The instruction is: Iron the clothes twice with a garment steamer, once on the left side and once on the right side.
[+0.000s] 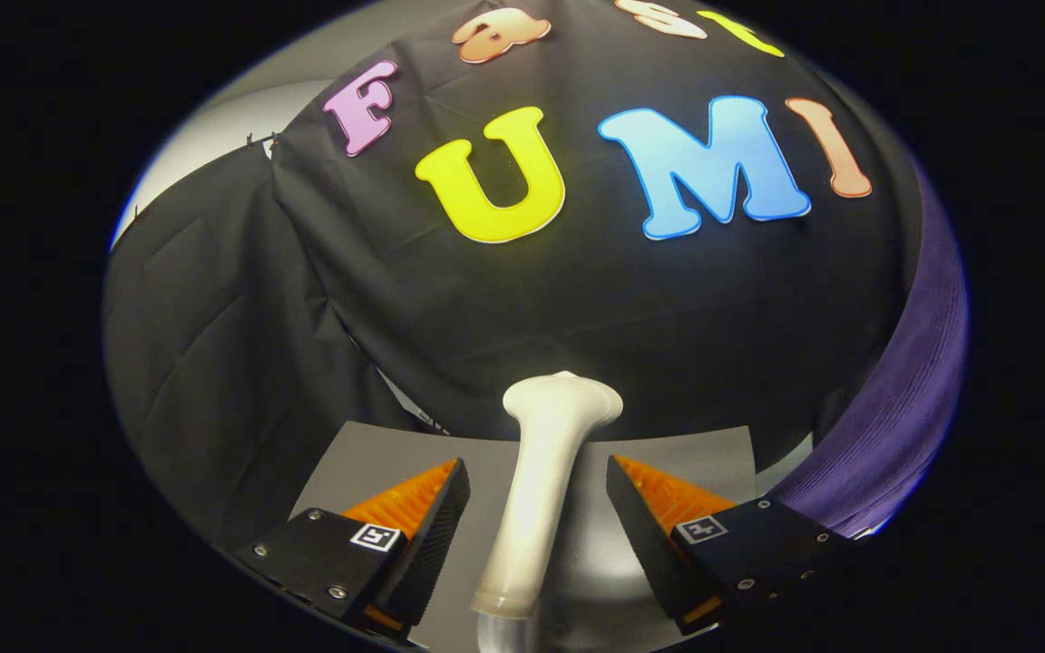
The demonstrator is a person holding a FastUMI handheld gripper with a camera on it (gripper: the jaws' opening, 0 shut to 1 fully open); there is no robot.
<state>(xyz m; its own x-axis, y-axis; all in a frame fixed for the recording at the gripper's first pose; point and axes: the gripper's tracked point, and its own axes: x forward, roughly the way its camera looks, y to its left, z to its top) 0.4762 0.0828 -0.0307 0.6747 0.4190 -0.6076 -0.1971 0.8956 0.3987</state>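
The gripper [536, 494] has its fingers spread apart, with the white garment steamer [541, 481] standing between them; a gap shows on each side of its handle, so neither finger touches it. The steamer's flared head lies just beyond the fingertips, and its near end is cut off from sight below. It rests on a grey tabletop [368, 453] whose far edge meets the black cloth wall [577, 299]. To the right hangs a purple garment [903, 399], only partly seen. Open table lies left of the steamer.
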